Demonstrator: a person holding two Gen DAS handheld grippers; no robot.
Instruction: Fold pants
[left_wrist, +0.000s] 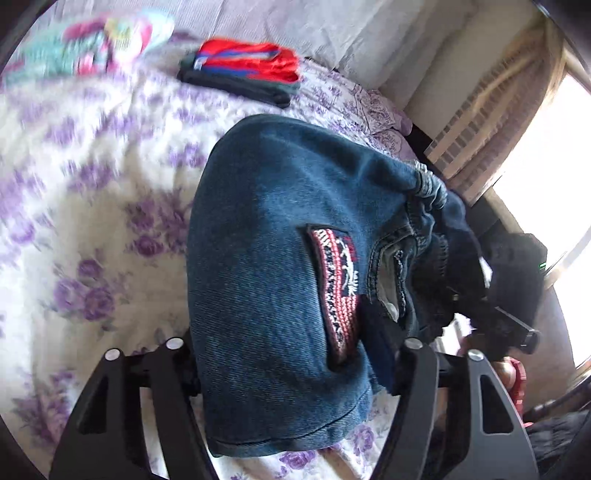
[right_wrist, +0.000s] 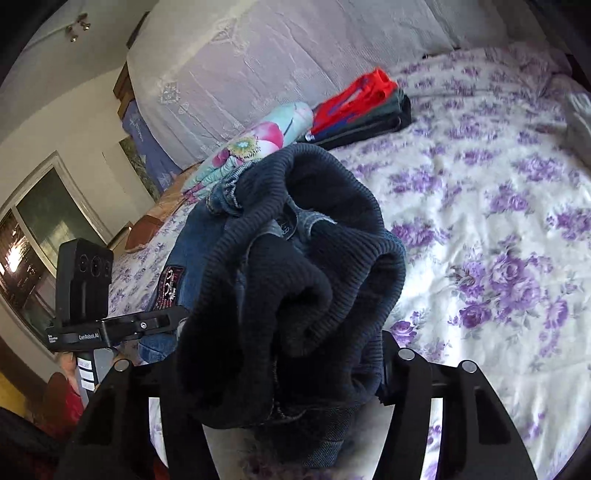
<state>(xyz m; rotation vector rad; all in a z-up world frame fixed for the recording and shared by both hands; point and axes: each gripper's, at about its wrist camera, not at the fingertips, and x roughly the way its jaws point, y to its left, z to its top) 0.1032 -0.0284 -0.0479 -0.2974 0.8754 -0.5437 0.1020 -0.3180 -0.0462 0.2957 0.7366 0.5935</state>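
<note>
Soft cloth on the bed, hard black plastic on the grippers

The pants (left_wrist: 266, 236) between the left gripper's (left_wrist: 291, 365) fingers are rough blue denim with a stitched patch (left_wrist: 338, 291); between the right gripper's (right_wrist: 284, 373) fingers their dark waistband (right_wrist: 295, 258) is ribbed knit. The fingers (left_wrist: 166, 398) look like matt black plastic with shiny metal pins. Beyond them, the bedspread (right_wrist: 498, 221) is soft, flowered cloth.

"GenRobot.AI" in white on the black left claw body (right_wrist: 88, 334), jeans patch (left_wrist: 338, 295) lettering unreadable
</note>
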